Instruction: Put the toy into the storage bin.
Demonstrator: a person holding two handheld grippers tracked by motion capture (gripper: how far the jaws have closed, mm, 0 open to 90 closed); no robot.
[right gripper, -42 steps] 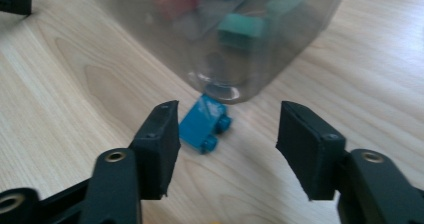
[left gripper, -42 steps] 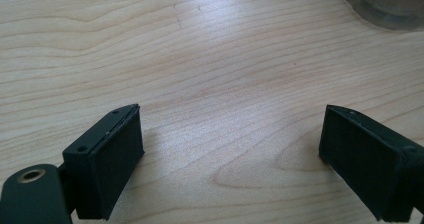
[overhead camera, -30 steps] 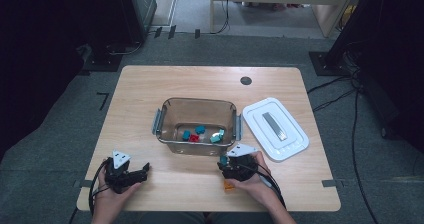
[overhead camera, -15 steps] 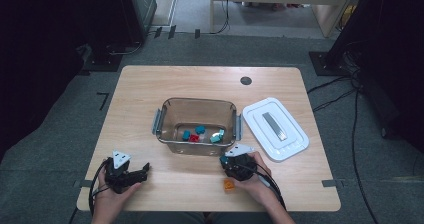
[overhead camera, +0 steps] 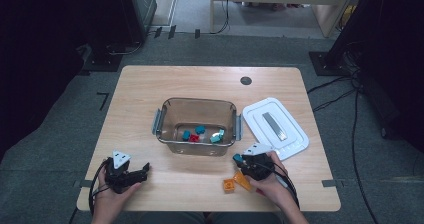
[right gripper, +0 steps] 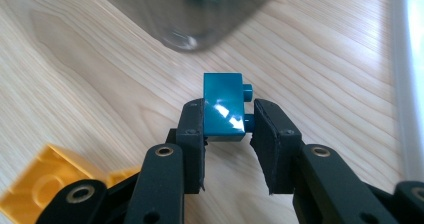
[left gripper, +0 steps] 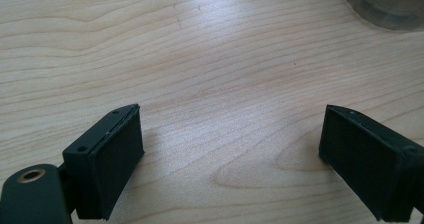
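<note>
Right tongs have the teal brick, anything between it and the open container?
Only the container's near wall. The right tongs hold the teal brick low beside its near right corner, so the brick must clear that rim. The top is open; the lid lies off to the right.

Two black hand-held grippers near the table's (overhead camera: 210,84) front edge. Left gripper (overhead camera: 142,172): black body, grey three-cornered plate on top with small dark dots, black cable looping off toward the table's left front corner. Up close, flat matte black pads (left gripper: 117,159) on blocky jaws, small screw holes along the edges, one brass-ringed pivot hole. Right gripper (overhead camera: 237,159): same grey plate, black cables trailing back over the hand (overhead camera: 272,186). Silver-ringed pivots on glossy black links. Bare forearms, no sleeves in view.
</note>
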